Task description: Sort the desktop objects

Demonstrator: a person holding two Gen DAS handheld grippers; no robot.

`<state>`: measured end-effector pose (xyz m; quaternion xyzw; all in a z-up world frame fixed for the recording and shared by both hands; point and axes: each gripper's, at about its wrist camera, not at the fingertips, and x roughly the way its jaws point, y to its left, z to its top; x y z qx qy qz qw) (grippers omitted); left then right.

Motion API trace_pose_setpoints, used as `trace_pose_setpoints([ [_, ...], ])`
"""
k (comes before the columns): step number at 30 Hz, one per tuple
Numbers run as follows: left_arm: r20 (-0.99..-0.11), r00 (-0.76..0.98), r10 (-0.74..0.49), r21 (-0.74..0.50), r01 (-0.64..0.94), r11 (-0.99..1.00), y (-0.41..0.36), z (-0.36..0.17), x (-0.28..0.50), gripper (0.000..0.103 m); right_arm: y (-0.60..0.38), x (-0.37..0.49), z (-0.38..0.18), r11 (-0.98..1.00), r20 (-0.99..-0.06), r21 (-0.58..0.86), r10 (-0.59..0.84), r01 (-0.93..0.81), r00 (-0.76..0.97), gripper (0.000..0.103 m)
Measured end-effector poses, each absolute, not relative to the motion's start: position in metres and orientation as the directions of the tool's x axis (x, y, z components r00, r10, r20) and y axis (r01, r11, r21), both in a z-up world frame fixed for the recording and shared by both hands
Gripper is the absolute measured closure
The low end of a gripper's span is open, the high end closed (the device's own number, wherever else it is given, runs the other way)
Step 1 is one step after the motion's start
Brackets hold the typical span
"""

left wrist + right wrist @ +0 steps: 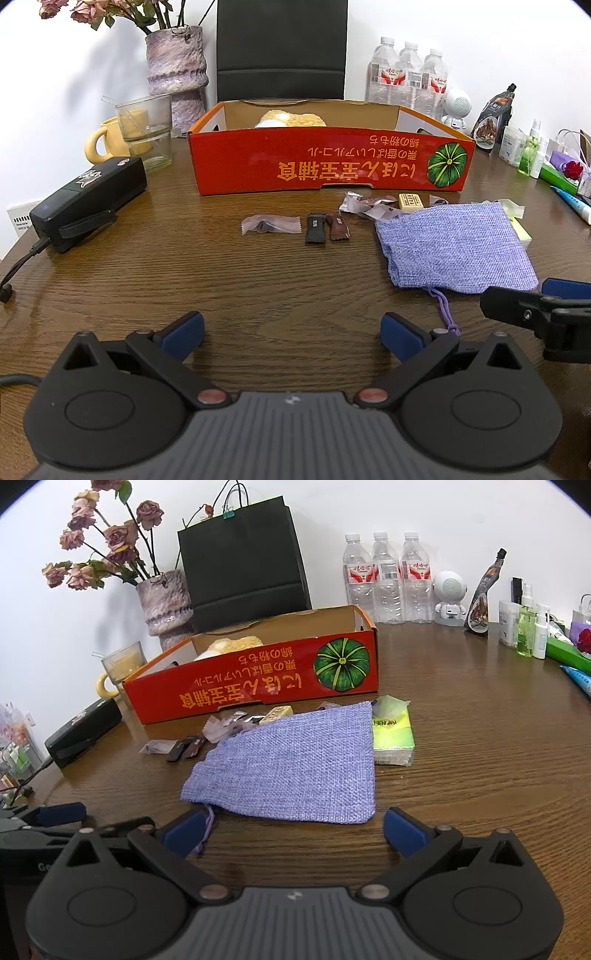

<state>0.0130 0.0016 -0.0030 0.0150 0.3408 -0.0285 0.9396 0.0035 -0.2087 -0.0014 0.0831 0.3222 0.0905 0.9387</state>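
A purple woven drawstring pouch point(454, 247) point(295, 764) lies flat on the wooden table. Small wrapped candies lie left of it: a pinkish one point(270, 226), a black one point(316, 229), a brown one point(339, 228), and a crumpled cluster point(369, 207) with a cream block point(410, 201). A green tissue pack point(392, 734) lies right of the pouch. A red cardboard box point(328, 166) point(258, 686) stands behind them, open-topped. My left gripper point(291, 332) is open and empty, short of the candies. My right gripper point(293, 829) is open and empty, just short of the pouch's near edge.
A black case point(88, 199) with a cable lies at the left. A yellow mug point(110, 138), a glass cup point(147, 129) and a vase point(177, 74) stand back left. Water bottles point(388, 579), a white toy robot point(448, 598) and small bottles point(532, 631) line the back right.
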Motion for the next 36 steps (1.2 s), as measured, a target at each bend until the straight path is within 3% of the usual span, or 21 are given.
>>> trace_pose_setpoints([
  [7, -0.637, 0.771, -0.019, 0.02, 0.041, 0.999, -0.001, -0.002, 0.016, 0.0, -0.208, 0.005, -0.002, 0.971, -0.593, 0.207, 0.223, -0.121, 0.774, 0.0],
  [13, -0.59, 0.802, -0.1, -0.022, 0.107, 0.994, 0.004, 0.016, 0.053, 0.0, -0.217, 0.012, 0.014, 0.954, -0.582, 0.246, 0.288, -0.173, 0.761, 0.005],
  [17, -0.577, 0.808, -0.117, 0.032, 0.165, 0.986, 0.004, 0.022, 0.09, 0.001, -0.219, 0.03, 0.027, 0.974, -0.582, 0.162, 0.225, -0.16, 0.781, 0.006],
  [21, -0.633, 0.763, -0.129, -0.026, 0.146, 0.989, 0.022, 0.018, 0.123, 0.017, -0.222, 0.051, 0.022, 0.985, -0.641, 0.107, 0.174, -0.137, 0.747, 0.03],
  [25, -0.675, 0.723, -0.149, -0.068, 0.14, 0.988, 0.034, 0.01, 0.134, 0.032, -0.224, 0.055, 0.014, 0.987, -0.661, 0.114, 0.163, -0.117, 0.733, 0.035],
  [28, -0.677, 0.722, -0.142, -0.029, 0.167, 0.986, 0.031, 0.005, 0.128, 0.038, -0.221, 0.055, 0.007, 0.985, -0.672, 0.105, 0.173, -0.138, 0.72, 0.053],
  [30, -0.676, 0.726, -0.124, 0.002, 0.17, 0.985, 0.027, 0.005, 0.125, 0.06, -0.218, 0.053, 0.007, 0.985, -0.666, 0.087, 0.171, -0.152, 0.726, 0.061],
  [31, -0.679, 0.723, -0.124, 0.006, 0.175, 0.985, 0.026, 0.006, 0.123, 0.069, -0.217, 0.052, 0.006, 0.984, -0.664, 0.083, 0.173, -0.159, 0.727, 0.072],
  [33, -0.683, 0.719, -0.129, 0.01, 0.186, 0.983, 0.024, 0.009, 0.118, 0.072, -0.215, 0.05, 0.007, 0.982, -0.659, 0.078, 0.182, -0.174, 0.729, 0.089],
  [35, -0.681, 0.72, -0.134, 0.018, 0.199, 0.98, 0.02, 0.01, 0.11, 0.075, -0.214, 0.047, 0.007, 0.979, -0.652, 0.076, 0.192, -0.188, 0.734, 0.092],
  [36, -0.678, 0.725, -0.122, 0.029, 0.193, 0.981, 0.019, 0.011, 0.106, 0.077, -0.214, 0.045, 0.008, 0.978, -0.647, 0.076, 0.197, -0.195, 0.736, 0.098],
])
